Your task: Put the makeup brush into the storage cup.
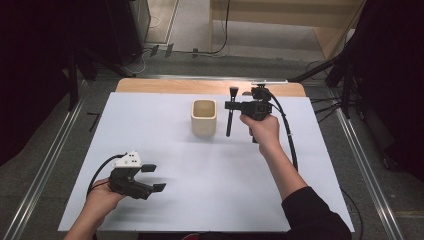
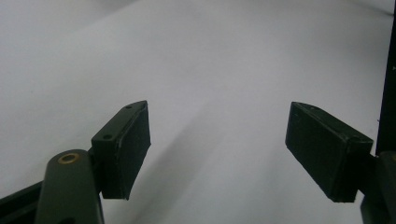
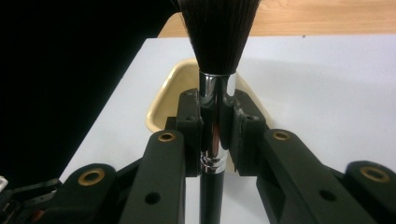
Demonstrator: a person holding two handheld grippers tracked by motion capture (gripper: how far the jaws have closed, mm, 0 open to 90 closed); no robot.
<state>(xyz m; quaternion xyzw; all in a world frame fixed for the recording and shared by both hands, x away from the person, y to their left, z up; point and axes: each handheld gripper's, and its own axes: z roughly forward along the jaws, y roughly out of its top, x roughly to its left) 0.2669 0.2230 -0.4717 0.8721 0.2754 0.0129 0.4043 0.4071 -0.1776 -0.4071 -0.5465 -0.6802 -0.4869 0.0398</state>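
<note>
The tabletop (image 1: 200,170) lay under a smooth white sheet, with a strip of bare wood along its far edge. Near the far middle stood the cup (image 1: 204,117), a cream, squarish thing with rounded corners and an open mouth; I could see nothing inside it from above.

My right tool (image 1: 231,105) was just to the right of the cup, its jaws clamped on the brush (image 1: 230,120). In the right gripper view the black pads pressed the shiny chrome ferrule of the brush (image 3: 214,112), with dark bristles fanning above and a black handle below, and the cup's rim (image 3: 161,105) behind.

My left tool (image 1: 152,177) sat well apart at the near left, its jaws spread wide with nothing between them; its flat, matte black pads (image 2: 126,149) hung over bare sheet.
</note>
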